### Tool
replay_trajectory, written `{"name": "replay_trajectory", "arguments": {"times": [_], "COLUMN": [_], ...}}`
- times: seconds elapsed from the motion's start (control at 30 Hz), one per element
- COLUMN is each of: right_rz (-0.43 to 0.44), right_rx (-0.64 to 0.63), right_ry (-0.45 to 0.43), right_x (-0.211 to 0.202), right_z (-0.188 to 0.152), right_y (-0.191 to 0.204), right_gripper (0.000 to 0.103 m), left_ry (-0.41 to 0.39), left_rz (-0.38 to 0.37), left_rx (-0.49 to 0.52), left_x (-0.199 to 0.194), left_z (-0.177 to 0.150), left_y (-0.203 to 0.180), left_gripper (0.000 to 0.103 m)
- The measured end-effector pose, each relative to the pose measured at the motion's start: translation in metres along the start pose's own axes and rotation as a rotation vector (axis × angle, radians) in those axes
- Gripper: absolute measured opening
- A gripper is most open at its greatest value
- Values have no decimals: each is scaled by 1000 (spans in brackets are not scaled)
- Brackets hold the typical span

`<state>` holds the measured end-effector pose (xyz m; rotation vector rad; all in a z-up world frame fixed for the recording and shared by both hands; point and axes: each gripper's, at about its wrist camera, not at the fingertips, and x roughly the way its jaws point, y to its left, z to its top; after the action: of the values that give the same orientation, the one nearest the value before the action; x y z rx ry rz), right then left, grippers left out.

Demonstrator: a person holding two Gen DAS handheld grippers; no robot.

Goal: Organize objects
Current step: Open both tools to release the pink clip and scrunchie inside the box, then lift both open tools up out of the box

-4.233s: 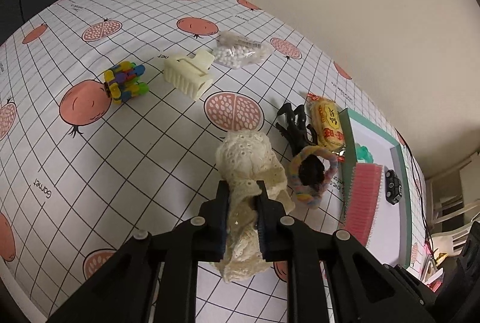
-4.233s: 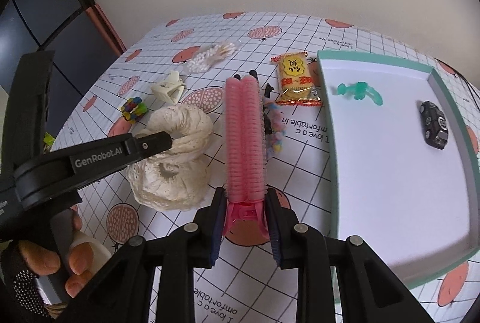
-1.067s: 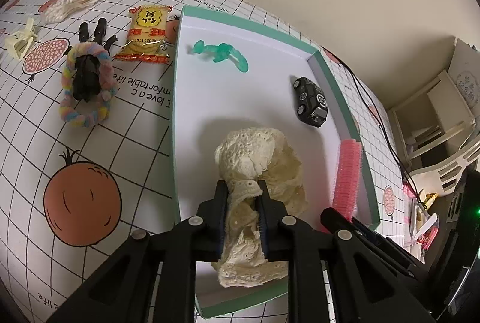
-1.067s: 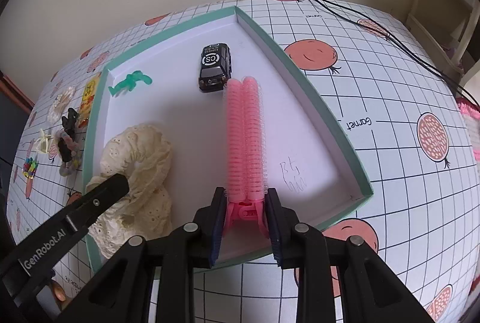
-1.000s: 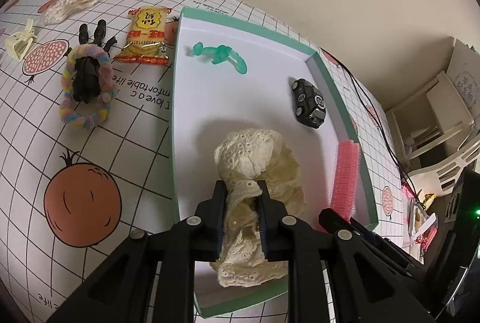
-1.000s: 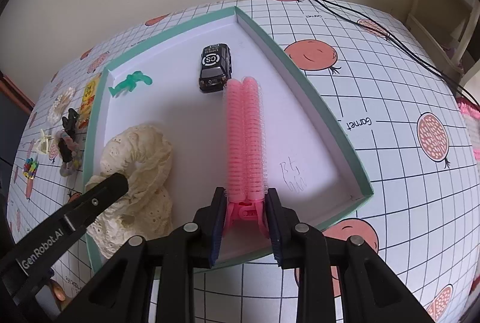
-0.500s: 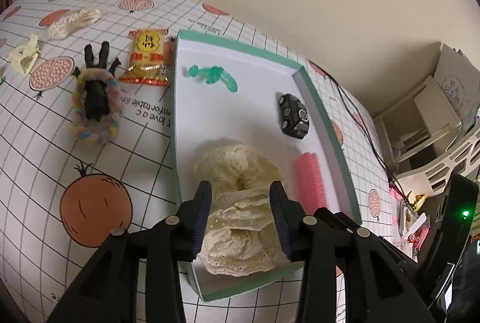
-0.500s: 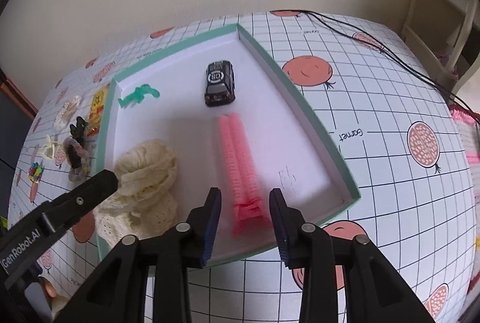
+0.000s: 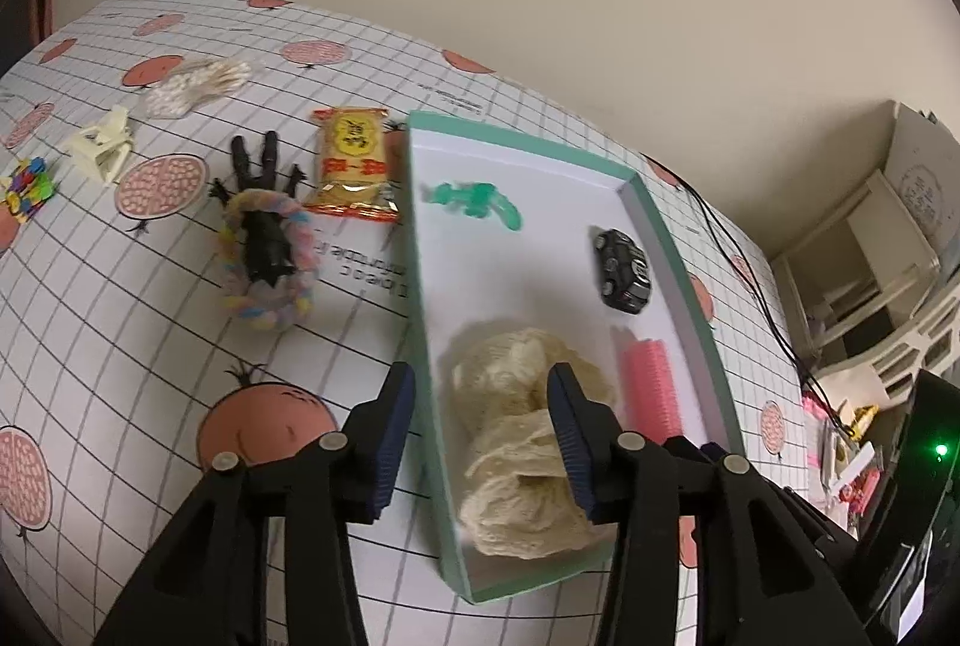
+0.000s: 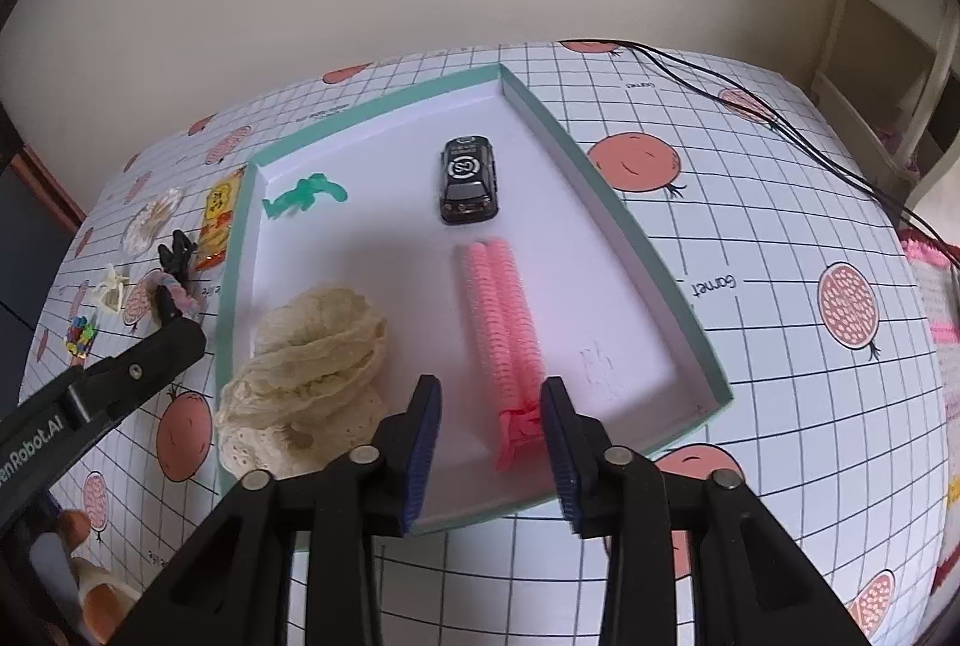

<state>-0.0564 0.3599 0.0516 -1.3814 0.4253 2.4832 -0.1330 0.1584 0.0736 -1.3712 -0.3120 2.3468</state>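
A green-rimmed white tray (image 9: pixel 684 262) (image 10: pixel 630 220) holds a cream lace scrunchie (image 9: pixel 522 442) (image 10: pixel 312 358), a pink comb-like clip (image 9: pixel 651 388) (image 10: pixel 504 322), a black toy car (image 9: pixel 624 262) (image 10: pixel 468 178) and a green toy (image 9: pixel 474 199) (image 10: pixel 306 193). My left gripper (image 9: pixel 483 430) hangs open above the tray's near left rim, over the scrunchie. My right gripper (image 10: pixel 492 442) is open just behind the pink clip's near end, holding nothing.
Left of the tray on the pomegranate-print cloth lie a yellow snack packet (image 9: pixel 354 159), a pastel scrunchie around a black clip (image 9: pixel 267 256), a cream claw clip (image 9: pixel 102 144), a bag of white beads (image 9: pixel 192 84) and a colourful toy (image 9: pixel 27 181). Black cables (image 10: pixel 750 105) run at right.
Both grippers carried their items over the tray, then opened. The lace scrunchie and the pink clip now lie in the tray, and both grippers have drawn back and up.
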Motion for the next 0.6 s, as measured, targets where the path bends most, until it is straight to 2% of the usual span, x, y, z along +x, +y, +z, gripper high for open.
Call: {"name": "replay_trajectory", "arguments": {"times": [0.13, 0.27, 0.5, 0.6], "right_rz": [14, 19, 26, 26], "right_rx": [-14, -23, -28, -31], "right_ry": [-15, -20, -26, -24], "right_x": [-1, -1, -1, 0], "right_z": [-1, -1, -1, -1], "right_y": [6, 11, 14, 15], "right_gripper": [60, 66, 79, 81], "left_ry": [-6, -7, 5, 10], "left_rz": [46, 96, 165, 183], "left_rx": [-9, -24, -51, -63], "left_x": [1, 1, 3, 4], "left_z": [0, 0, -1, 0], "left_y": [6, 14, 28, 33], "left_gripper": [59, 69, 72, 73]}}
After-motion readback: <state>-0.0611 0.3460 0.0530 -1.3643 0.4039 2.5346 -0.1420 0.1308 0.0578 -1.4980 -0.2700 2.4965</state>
